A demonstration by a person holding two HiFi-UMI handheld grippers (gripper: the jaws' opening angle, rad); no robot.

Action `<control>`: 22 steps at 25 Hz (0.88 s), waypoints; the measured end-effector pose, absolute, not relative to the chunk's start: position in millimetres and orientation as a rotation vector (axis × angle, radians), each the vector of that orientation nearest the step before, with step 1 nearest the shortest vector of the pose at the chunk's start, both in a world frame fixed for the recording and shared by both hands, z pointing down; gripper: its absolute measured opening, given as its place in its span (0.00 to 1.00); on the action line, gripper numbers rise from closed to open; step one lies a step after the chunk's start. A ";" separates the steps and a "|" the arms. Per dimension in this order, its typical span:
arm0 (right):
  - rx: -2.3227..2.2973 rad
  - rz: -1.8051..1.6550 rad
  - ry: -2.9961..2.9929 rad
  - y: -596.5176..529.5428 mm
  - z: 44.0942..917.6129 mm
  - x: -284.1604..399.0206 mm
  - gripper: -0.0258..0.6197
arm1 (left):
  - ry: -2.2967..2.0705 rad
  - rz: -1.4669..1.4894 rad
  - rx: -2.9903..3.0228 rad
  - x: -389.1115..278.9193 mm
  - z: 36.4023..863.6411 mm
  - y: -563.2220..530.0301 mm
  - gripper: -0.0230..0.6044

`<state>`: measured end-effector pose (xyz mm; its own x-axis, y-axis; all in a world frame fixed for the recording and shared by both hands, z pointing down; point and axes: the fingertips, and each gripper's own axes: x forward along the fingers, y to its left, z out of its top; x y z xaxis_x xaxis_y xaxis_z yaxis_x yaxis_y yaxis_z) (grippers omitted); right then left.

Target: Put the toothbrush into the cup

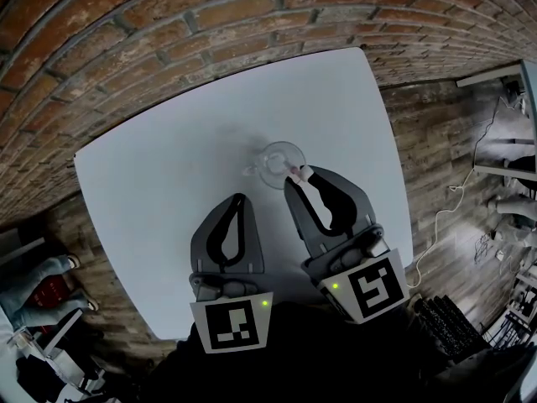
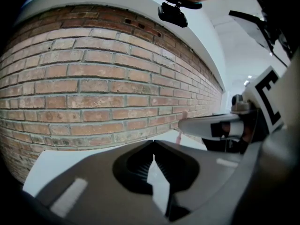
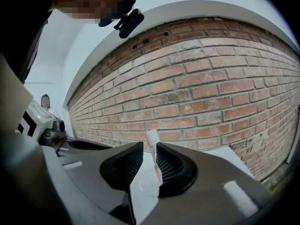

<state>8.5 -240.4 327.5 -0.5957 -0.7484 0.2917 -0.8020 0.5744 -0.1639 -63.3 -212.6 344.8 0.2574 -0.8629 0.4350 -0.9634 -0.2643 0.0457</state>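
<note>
A clear glass cup [image 1: 277, 163] stands on the white table [image 1: 159, 200], a little beyond its middle. A pink toothbrush [image 1: 294, 173] stands in it, head up, leaning toward the cup's near right rim. My right gripper [image 1: 299, 178] is at that rim. In the right gripper view the toothbrush [image 3: 152, 139] rises between the jaws of my right gripper [image 3: 149, 150], close to the right pad, with a clear gap on the left. My left gripper [image 1: 241, 198] hovers just left of the cup, jaws together and empty. In the left gripper view my left gripper [image 2: 151, 143] shows its tips meeting.
A brick wall [image 1: 168, 32] runs behind the table's far edge. On the wooden floor to the right lie a white cable [image 1: 436, 225] and metal frames [image 1: 503, 124]. A person's legs [image 1: 38, 275] show at the lower left.
</note>
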 end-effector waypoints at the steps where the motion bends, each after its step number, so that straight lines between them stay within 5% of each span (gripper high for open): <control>1: 1.299 0.418 -2.612 -240.2 328.3 8.5 0.18 | -1.682 0.470 2.231 -62.8 344.9 -212.4 0.05; 22: 1.235 0.484 -2.538 -217.4 349.1 14.3 0.19 | -1.653 0.469 2.248 -50.3 341.1 -198.2 0.05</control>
